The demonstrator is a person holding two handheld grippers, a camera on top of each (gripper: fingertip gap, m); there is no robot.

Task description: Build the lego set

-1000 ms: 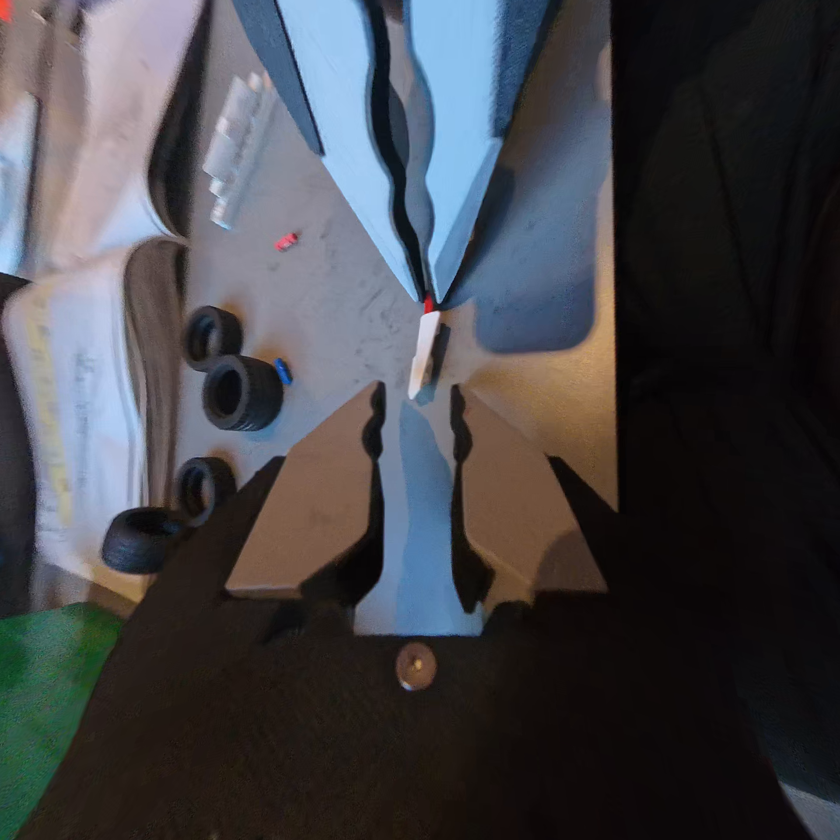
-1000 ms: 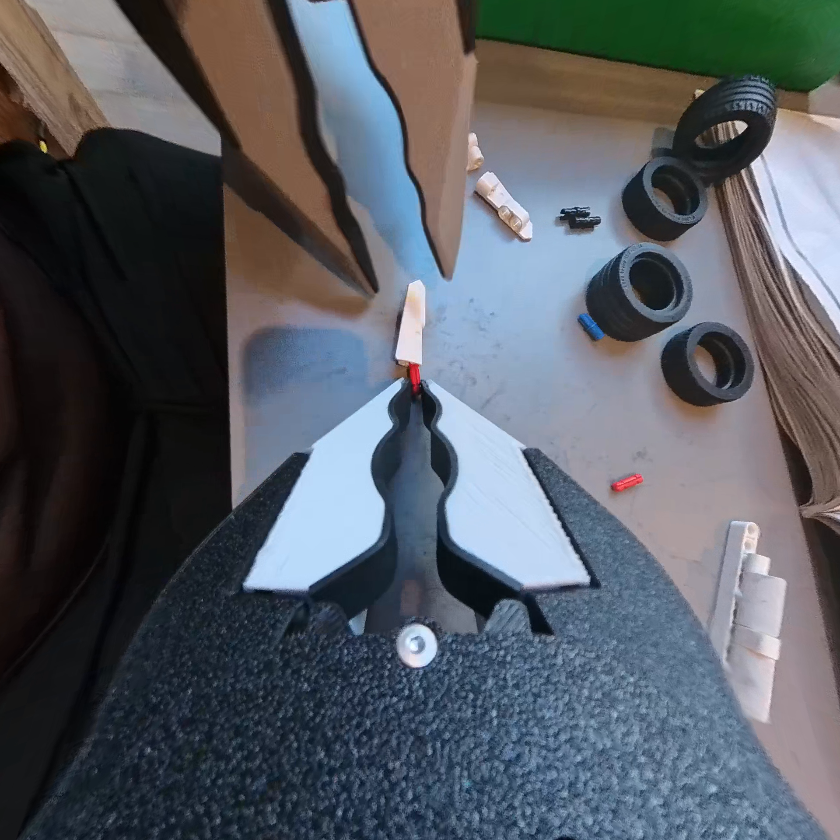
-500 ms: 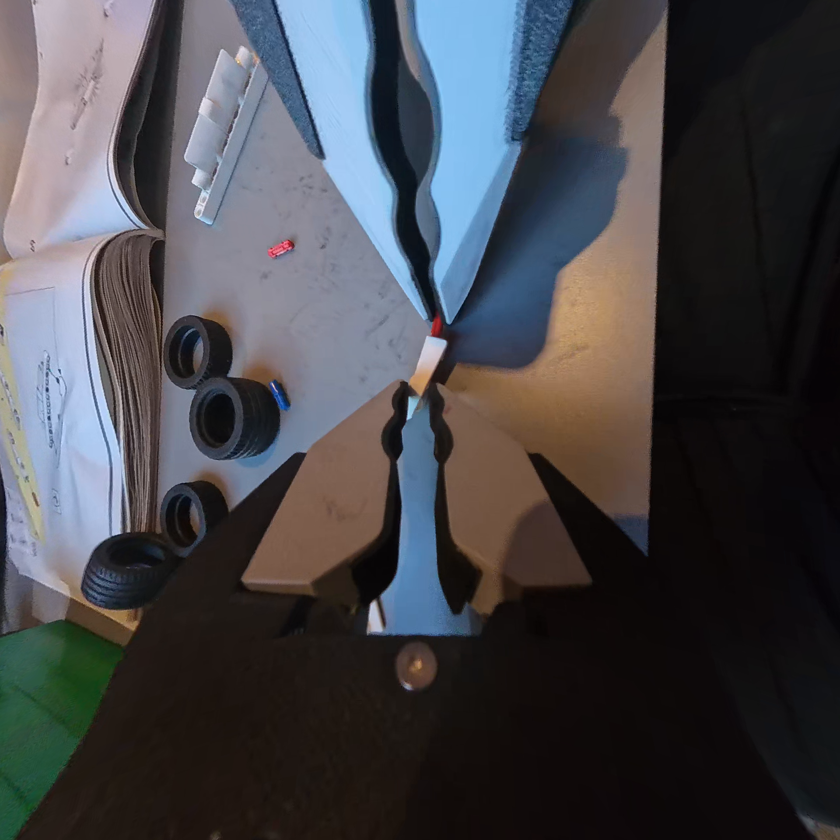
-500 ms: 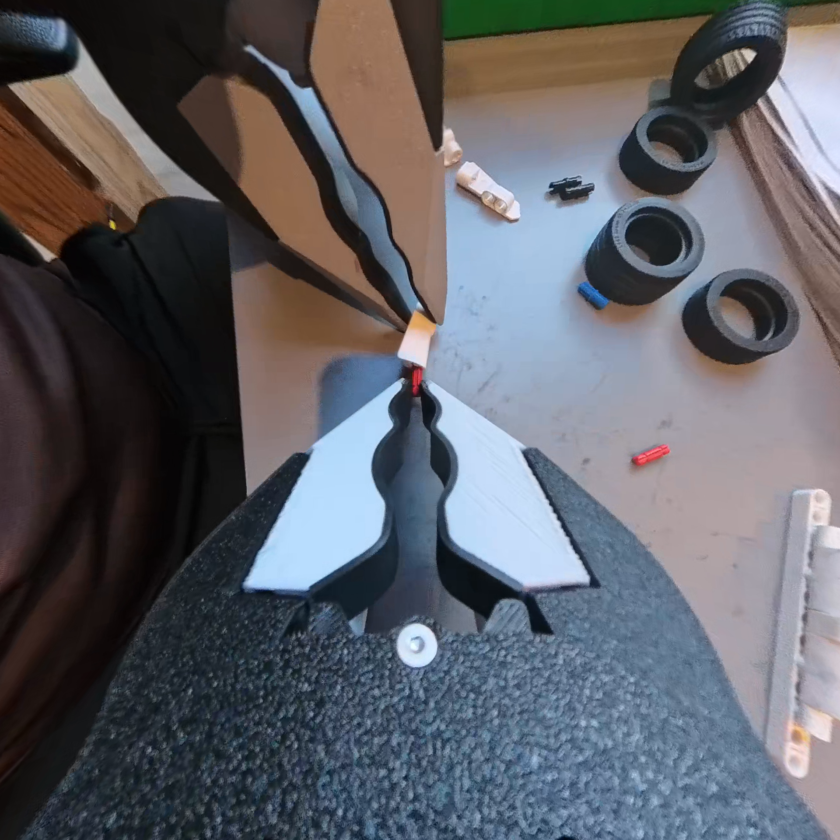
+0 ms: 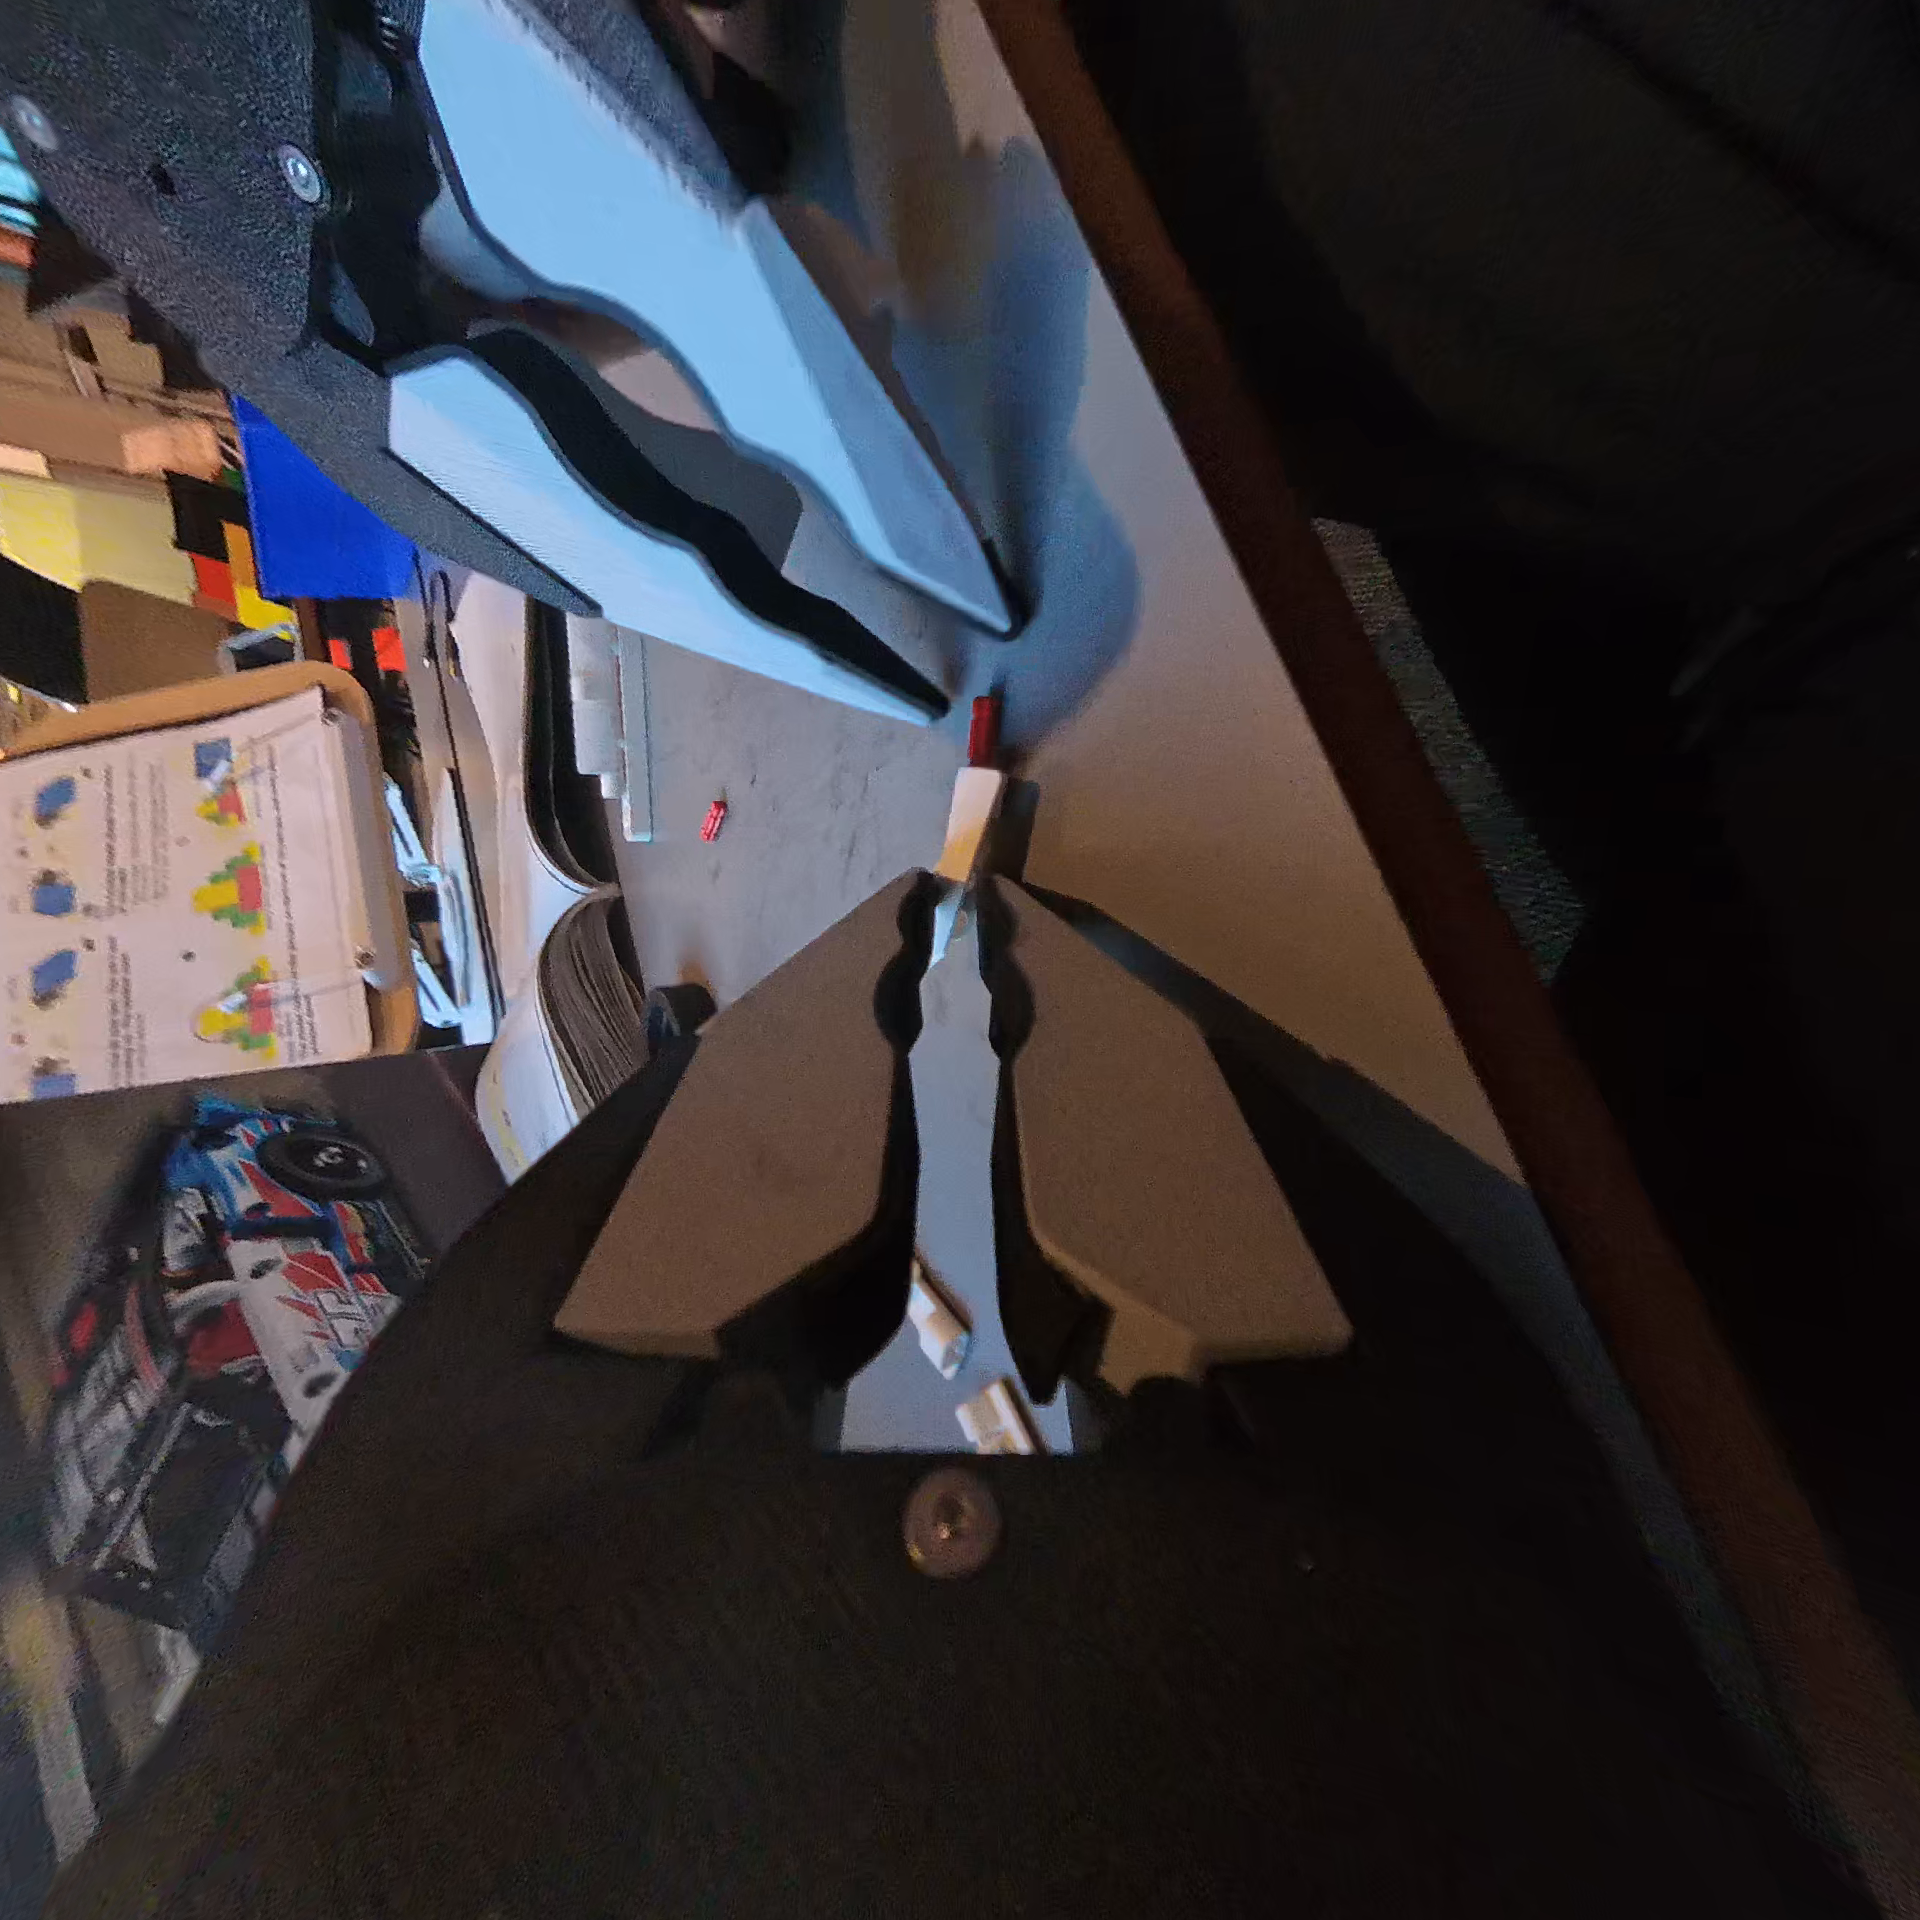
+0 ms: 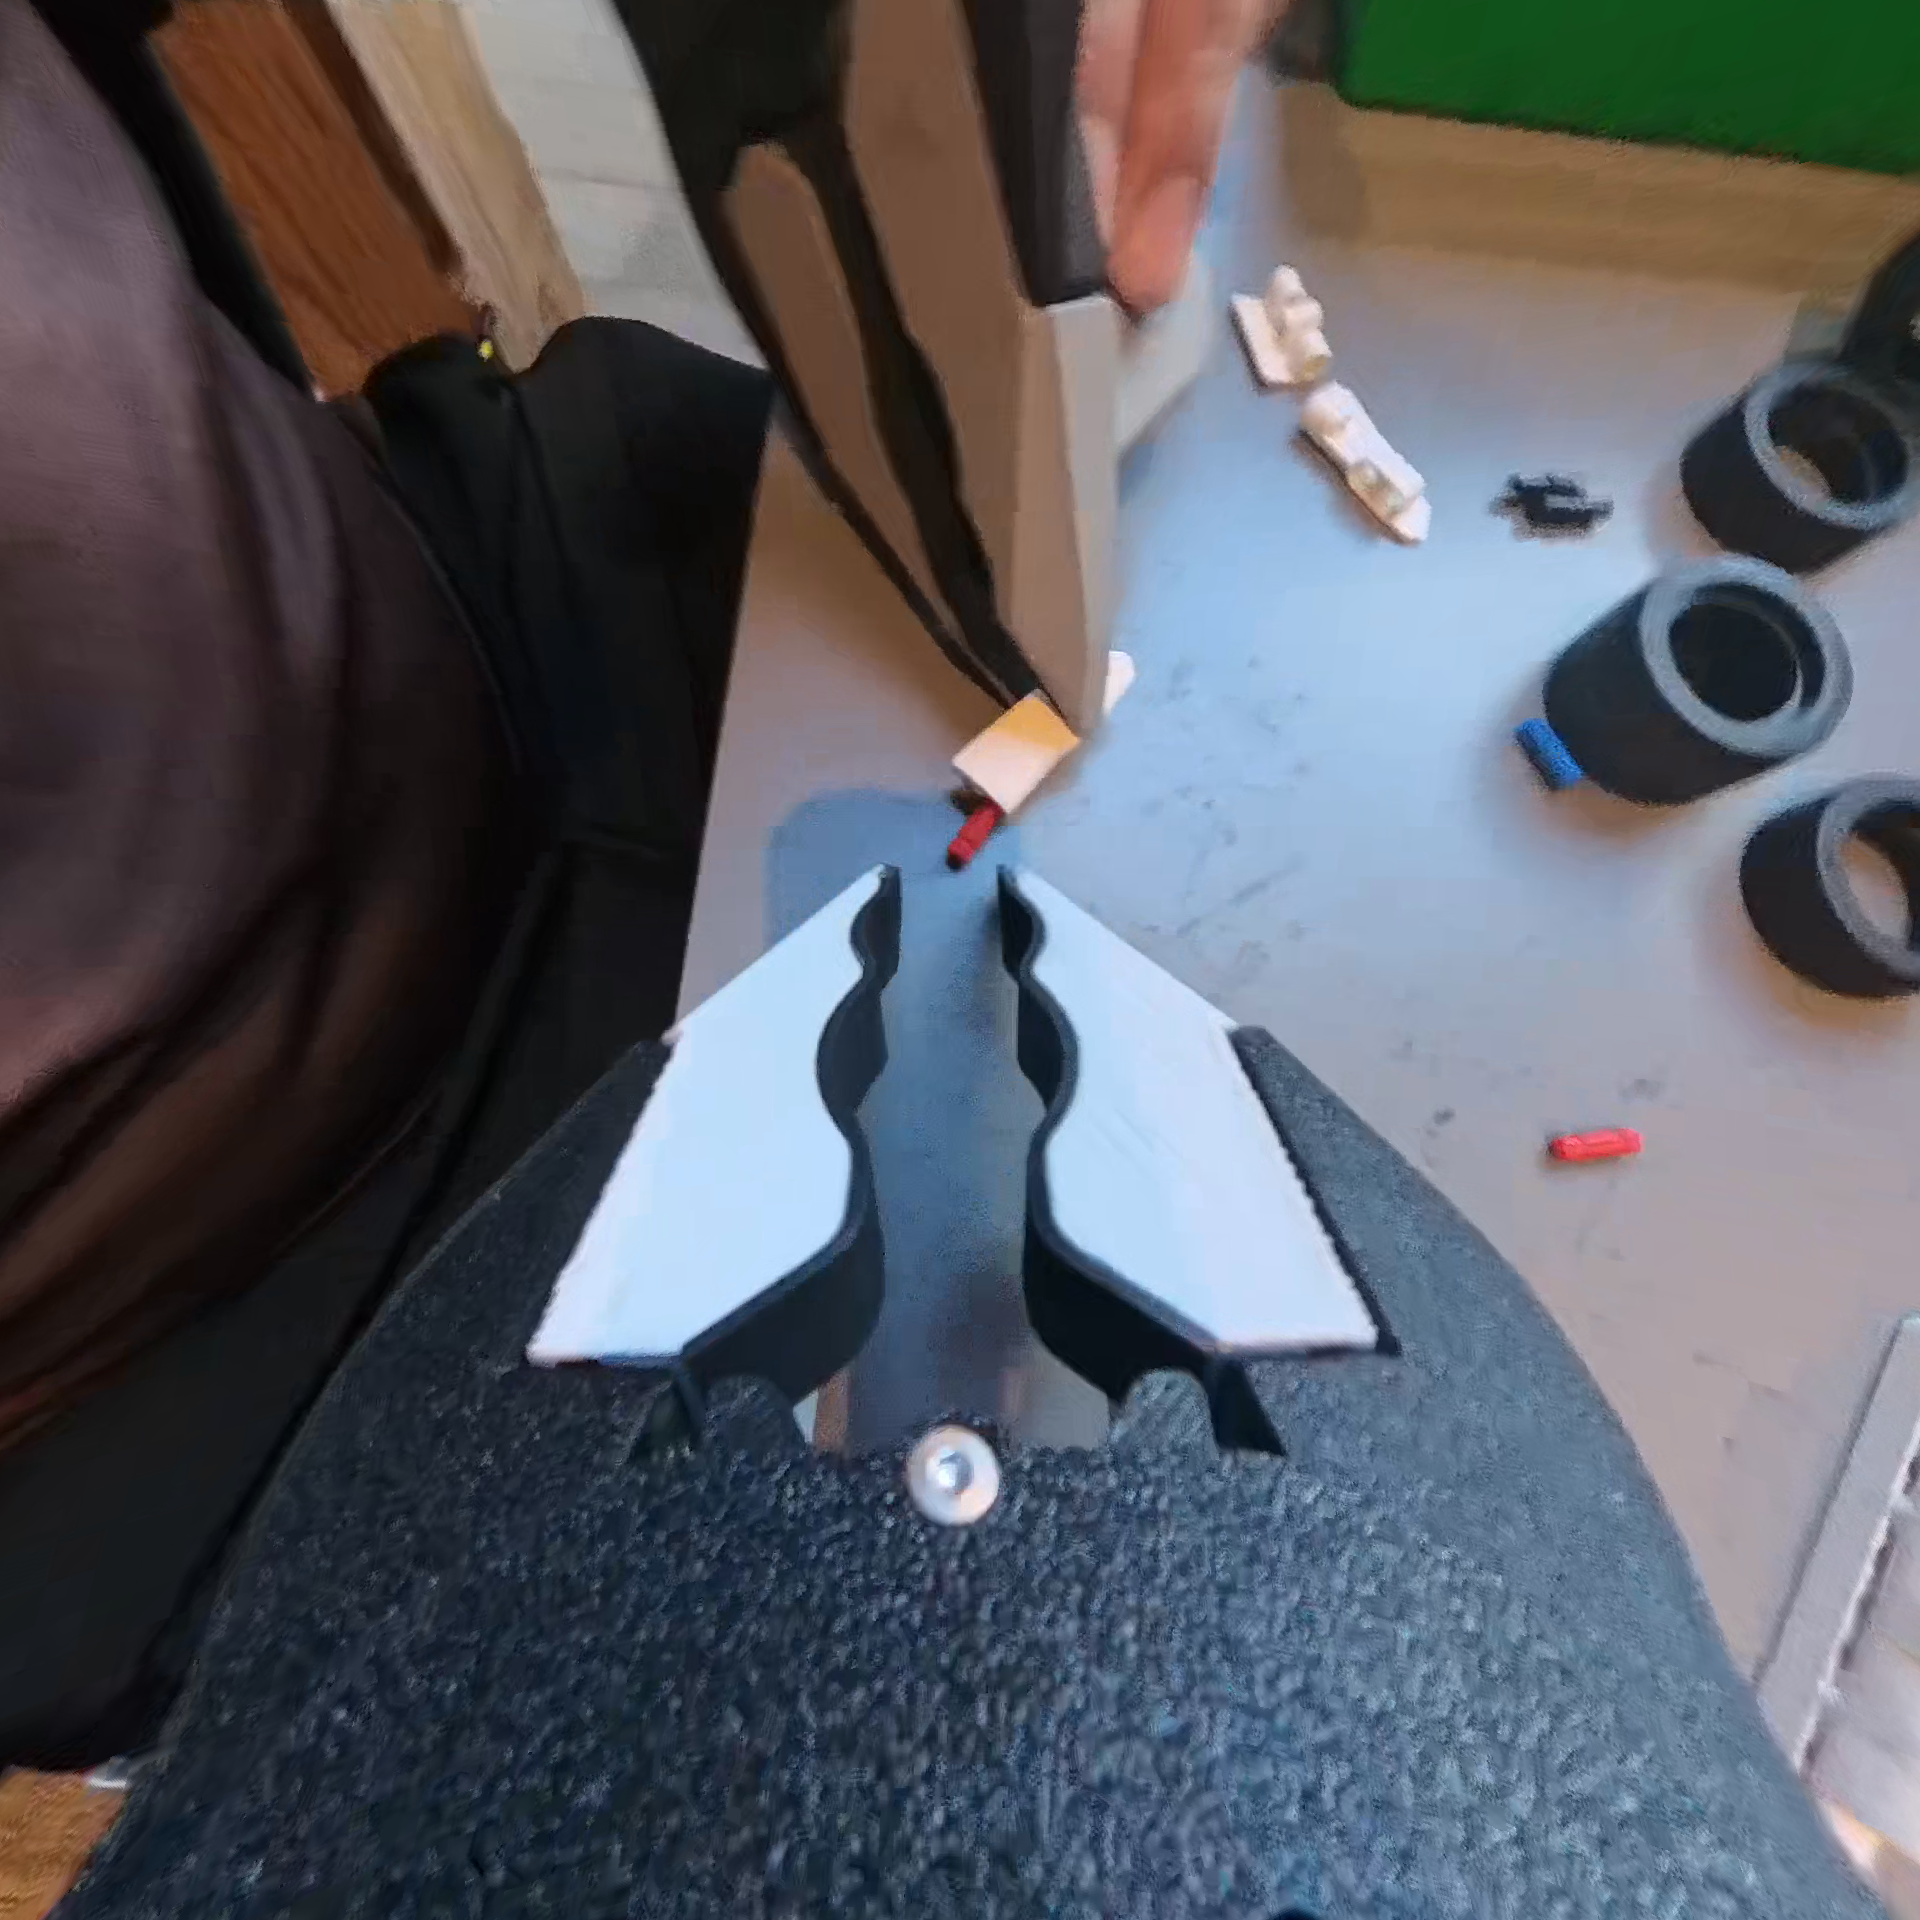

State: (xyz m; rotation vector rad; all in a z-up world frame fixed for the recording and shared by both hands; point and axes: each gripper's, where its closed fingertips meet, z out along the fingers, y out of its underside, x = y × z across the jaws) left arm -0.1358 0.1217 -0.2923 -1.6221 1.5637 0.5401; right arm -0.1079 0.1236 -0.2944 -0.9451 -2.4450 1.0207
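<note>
L gripper [image 5: 954, 902] clamped on white piece [image 5: 971, 821], red pin [image 6: 972, 834] seated at its 12 o'clock end; R gripper [image 6: 943, 881] parted, nothing held.

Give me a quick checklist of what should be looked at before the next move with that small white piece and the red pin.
1. Left gripper grips the small white plastic piece: ok, fingertips pinch its end.
2. Short red plastic pin seated in the white piece: ok, though depth cannot be told.
3. Right gripper clear of the pin: ok, jaws apart, empty.
4. Spare red pin within reach on the grey tabletop: ok.
5. Black rubber tyres out of the way: ok, off to the side.
</note>
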